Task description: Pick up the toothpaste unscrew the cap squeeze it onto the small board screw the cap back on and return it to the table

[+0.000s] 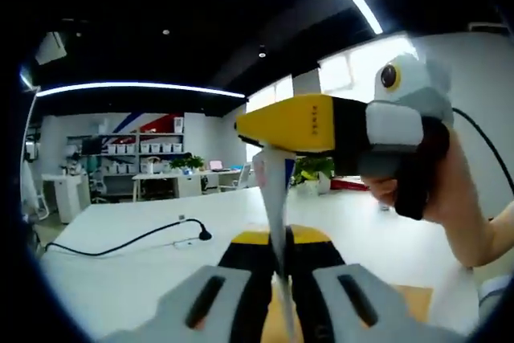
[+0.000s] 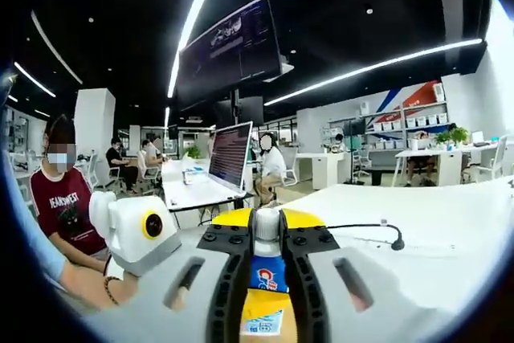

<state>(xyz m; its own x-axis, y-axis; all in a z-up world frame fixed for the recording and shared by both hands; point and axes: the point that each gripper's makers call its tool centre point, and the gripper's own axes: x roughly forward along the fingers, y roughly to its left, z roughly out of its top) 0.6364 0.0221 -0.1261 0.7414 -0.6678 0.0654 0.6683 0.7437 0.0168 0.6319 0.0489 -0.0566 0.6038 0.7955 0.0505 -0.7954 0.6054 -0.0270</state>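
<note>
The toothpaste tube stands edge-on as a thin white strip, rising from between my left gripper's black jaws, which are shut on its flat tail. My right gripper, held by a hand, comes in from the right and its yellow tips close on the tube's upper end. In the right gripper view the tube's white cap and blue and yellow body lie between my right gripper's shut jaws. A tan small board lies on the table below.
The white table carries a black cable with a small plug end. A person in a red shirt stands at the left, near a desk with a monitor. Shelves and desks stand far behind.
</note>
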